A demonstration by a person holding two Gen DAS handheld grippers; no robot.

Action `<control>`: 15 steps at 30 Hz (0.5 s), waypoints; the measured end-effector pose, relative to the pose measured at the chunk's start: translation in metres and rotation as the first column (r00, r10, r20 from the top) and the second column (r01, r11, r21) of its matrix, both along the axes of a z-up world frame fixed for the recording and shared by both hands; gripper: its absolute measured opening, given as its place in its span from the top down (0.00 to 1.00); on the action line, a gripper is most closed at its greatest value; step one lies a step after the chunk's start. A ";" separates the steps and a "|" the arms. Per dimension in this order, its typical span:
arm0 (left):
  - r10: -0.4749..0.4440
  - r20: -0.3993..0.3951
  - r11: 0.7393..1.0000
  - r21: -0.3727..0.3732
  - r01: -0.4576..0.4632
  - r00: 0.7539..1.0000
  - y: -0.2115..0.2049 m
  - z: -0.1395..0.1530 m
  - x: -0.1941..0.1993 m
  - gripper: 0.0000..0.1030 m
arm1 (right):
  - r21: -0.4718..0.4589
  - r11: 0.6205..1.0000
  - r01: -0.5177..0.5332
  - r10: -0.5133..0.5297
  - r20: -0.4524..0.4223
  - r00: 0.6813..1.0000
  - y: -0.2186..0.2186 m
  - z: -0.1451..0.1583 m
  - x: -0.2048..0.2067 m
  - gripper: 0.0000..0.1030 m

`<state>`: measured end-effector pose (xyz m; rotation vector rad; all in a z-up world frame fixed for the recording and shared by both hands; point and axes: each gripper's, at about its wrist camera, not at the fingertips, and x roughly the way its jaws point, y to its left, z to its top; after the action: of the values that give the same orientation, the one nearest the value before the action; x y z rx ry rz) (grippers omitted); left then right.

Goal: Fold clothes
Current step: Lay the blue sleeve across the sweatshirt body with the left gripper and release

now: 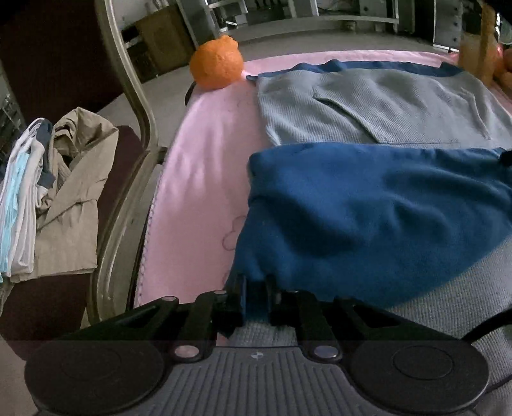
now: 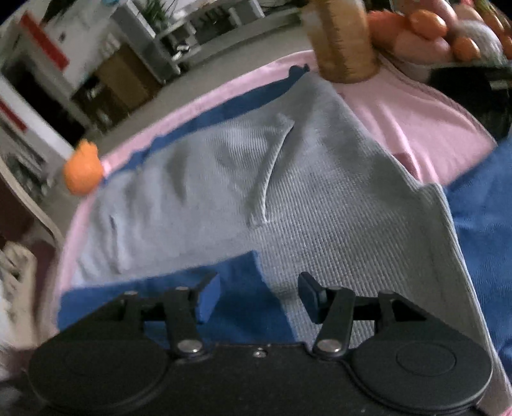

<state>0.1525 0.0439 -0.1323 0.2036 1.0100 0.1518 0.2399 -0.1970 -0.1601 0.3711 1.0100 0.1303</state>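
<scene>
A grey ribbed sweatshirt [image 1: 377, 105] with a front pocket and blue sleeves lies spread on a pink-covered table [image 1: 198, 179]. One blue sleeve [image 1: 368, 217] is folded across the grey body. My left gripper [image 1: 256, 300] is shut on the near edge of that blue sleeve, low over the cloth. In the right wrist view the same grey sweatshirt [image 2: 320, 198] fills the middle, with the blue sleeve [image 2: 243, 288] under the left finger. My right gripper [image 2: 259, 297] hangs open just above the garment, with nothing between its fingers.
An orange fruit [image 1: 217, 64] sits at the table's far left corner. A chair [image 1: 128, 134] at the left holds a pile of beige and white clothes [image 1: 64, 198]. A woven basket [image 2: 345, 41] and more fruit [image 2: 428, 25] stand at the far right.
</scene>
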 end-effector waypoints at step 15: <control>0.007 0.110 0.996 -0.090 0.002 0.994 0.007 0.015 -0.018 0.78 | -0.185 0.982 0.039 -0.029 0.055 0.998 0.019 0.006 -0.029 0.87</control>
<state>0.1343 0.0512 -0.1172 0.1105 0.9052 0.1182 0.2107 -0.1777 -0.1537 0.2132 0.9551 0.0140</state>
